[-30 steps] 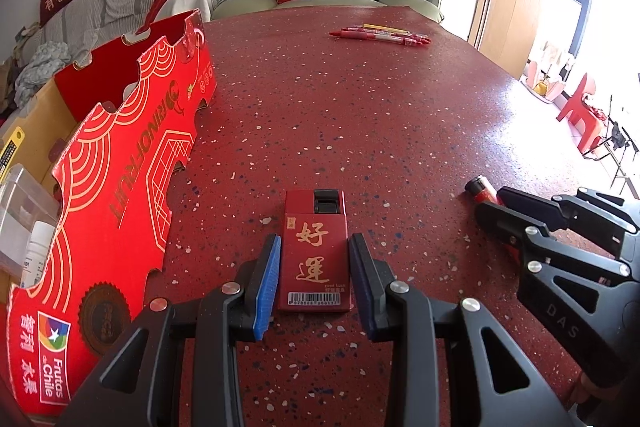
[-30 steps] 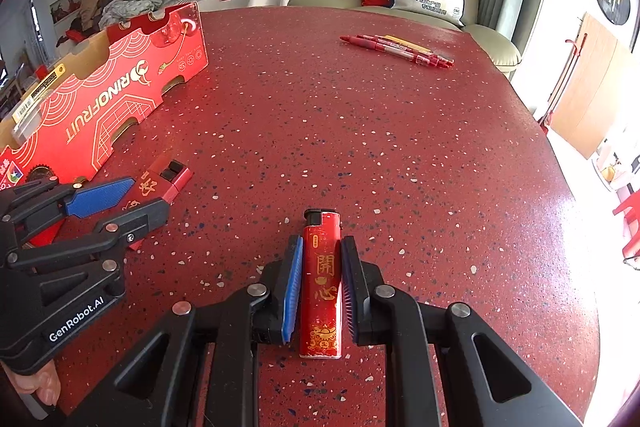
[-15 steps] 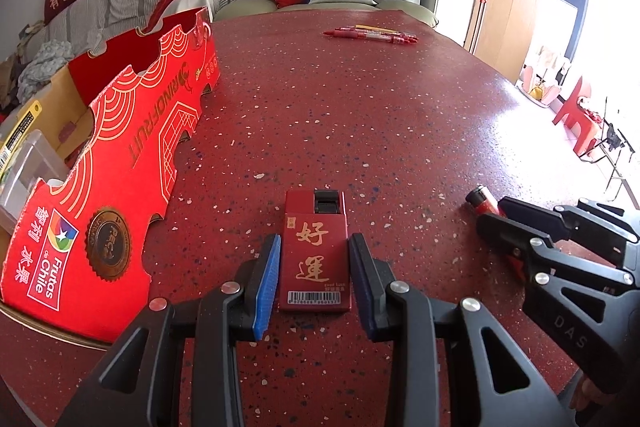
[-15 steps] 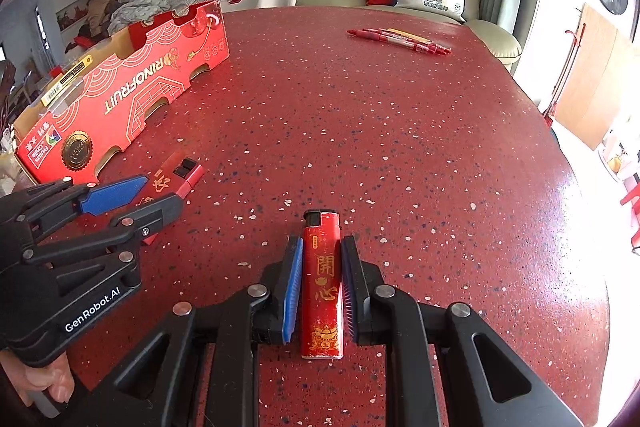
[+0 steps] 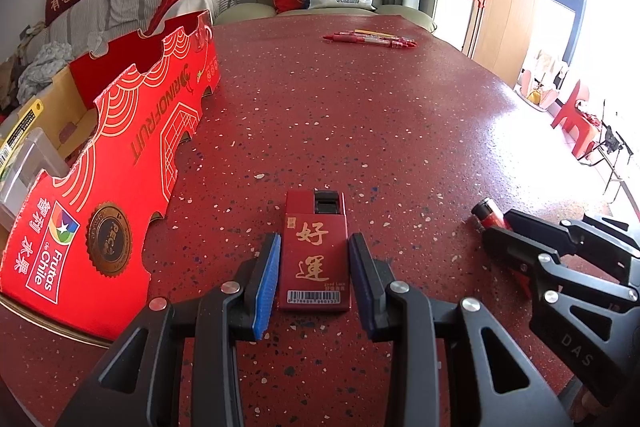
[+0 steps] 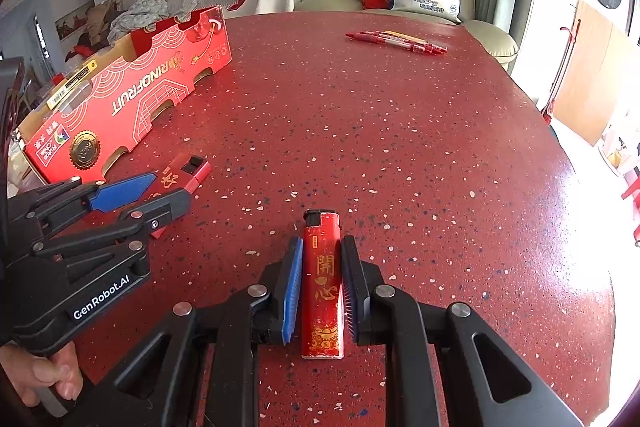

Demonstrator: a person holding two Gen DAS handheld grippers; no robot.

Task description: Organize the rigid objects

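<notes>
A flat, wide red lighter with gold characters sits between the pads of my left gripper, which is shut on it just over the red speckled table. My right gripper is shut on a slim red lighter, black cap pointing forward. Each view catches the other gripper. The right gripper shows at the right edge with the slim lighter's tip. The left gripper shows at the left with the wide lighter. A red cardboard fruit box stands open at the table's left.
Several red pens lie together at the far side of the table. The fruit box holds a clear plastic case and a yellow-labelled item. A sofa and armchair with cushions and a white bag stand beyond the table. A hand grips the left tool.
Both grippers have shifted across the table with their lighters still gripped. The fruit box, cut off at the left edge a second ago, now shows its whole front side.
</notes>
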